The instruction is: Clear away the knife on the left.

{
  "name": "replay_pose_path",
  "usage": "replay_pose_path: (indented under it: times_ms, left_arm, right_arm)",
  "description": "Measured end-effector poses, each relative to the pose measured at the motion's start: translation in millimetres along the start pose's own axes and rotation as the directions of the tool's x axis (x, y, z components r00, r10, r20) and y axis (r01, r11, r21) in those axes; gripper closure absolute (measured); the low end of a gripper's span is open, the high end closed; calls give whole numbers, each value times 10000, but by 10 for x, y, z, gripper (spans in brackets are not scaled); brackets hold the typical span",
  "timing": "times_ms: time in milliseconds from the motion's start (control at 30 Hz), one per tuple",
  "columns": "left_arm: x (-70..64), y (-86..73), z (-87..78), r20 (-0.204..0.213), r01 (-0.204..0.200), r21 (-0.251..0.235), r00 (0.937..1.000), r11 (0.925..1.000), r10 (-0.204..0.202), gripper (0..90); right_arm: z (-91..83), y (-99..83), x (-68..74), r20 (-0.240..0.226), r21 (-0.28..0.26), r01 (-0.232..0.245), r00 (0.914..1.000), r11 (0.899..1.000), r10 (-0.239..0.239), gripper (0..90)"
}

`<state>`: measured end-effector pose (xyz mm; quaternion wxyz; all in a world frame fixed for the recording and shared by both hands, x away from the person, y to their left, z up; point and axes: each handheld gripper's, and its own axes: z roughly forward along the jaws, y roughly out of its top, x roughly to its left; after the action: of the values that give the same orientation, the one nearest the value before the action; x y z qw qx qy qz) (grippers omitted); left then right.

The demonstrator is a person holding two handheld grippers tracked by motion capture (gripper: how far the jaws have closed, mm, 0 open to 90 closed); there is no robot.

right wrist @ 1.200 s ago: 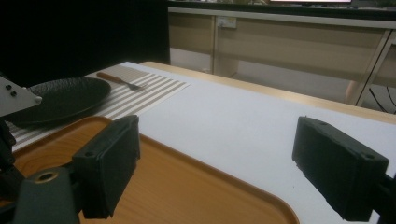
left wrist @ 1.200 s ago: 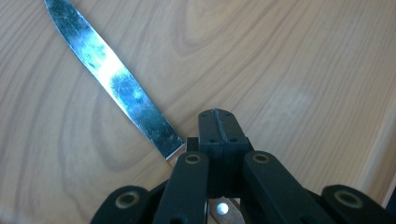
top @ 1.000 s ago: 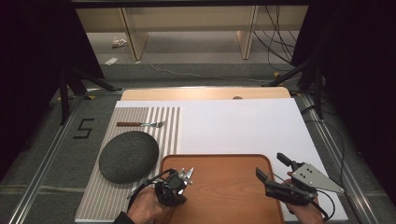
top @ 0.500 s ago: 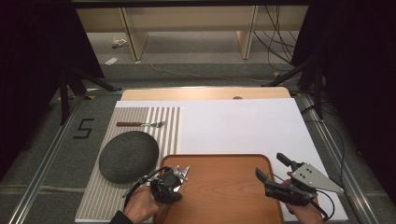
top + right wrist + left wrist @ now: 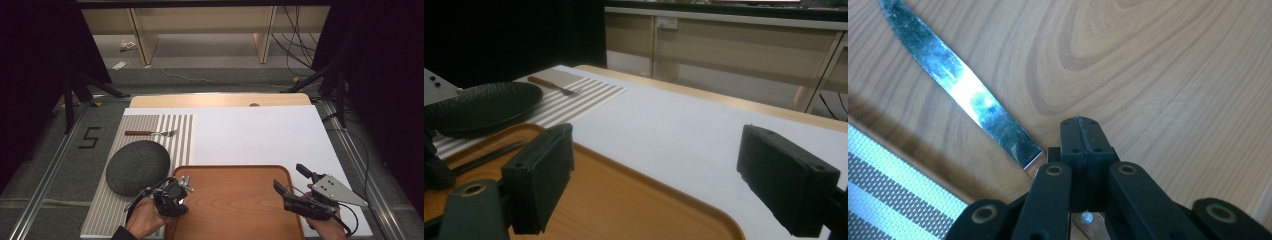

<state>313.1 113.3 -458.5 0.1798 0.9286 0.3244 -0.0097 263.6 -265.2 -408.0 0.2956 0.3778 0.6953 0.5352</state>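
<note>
A table knife [image 5: 963,85] lies flat on the wooden tray [image 5: 235,200], its shiny blade running away from my left gripper [image 5: 1082,131]. That gripper's jaws are pressed together right beside the blade's base, and the knife handle passes under them. From above, my left gripper [image 5: 172,196] sits over the tray's left edge. Past the tray's right edge my right gripper [image 5: 289,177] is held open with nothing between its jaws. In its own view, the right gripper [image 5: 674,185] faces across the table, with the knife [image 5: 486,157] lying dark on the tray at the left.
A dark round plate [image 5: 137,167] rests on the striped placemat [image 5: 182,135] just left of the tray. A wooden-handled fork [image 5: 150,133] lies farther back on the mat. A white sheet [image 5: 260,135] covers the table beyond the tray.
My left gripper has shifted a little left toward the tray's left rim. The right gripper has stayed where it was.
</note>
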Motion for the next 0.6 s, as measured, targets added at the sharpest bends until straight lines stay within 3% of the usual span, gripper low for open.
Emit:
replay_pose_path:
  times_ms: [600]
  left_arm:
    - [74, -82, -39, -57, 297, -3, 9995, 9996, -297, 895]
  right_arm:
    - [-2, 0, 1, 2, -2, 1, 10000, 10000, -1, 162]
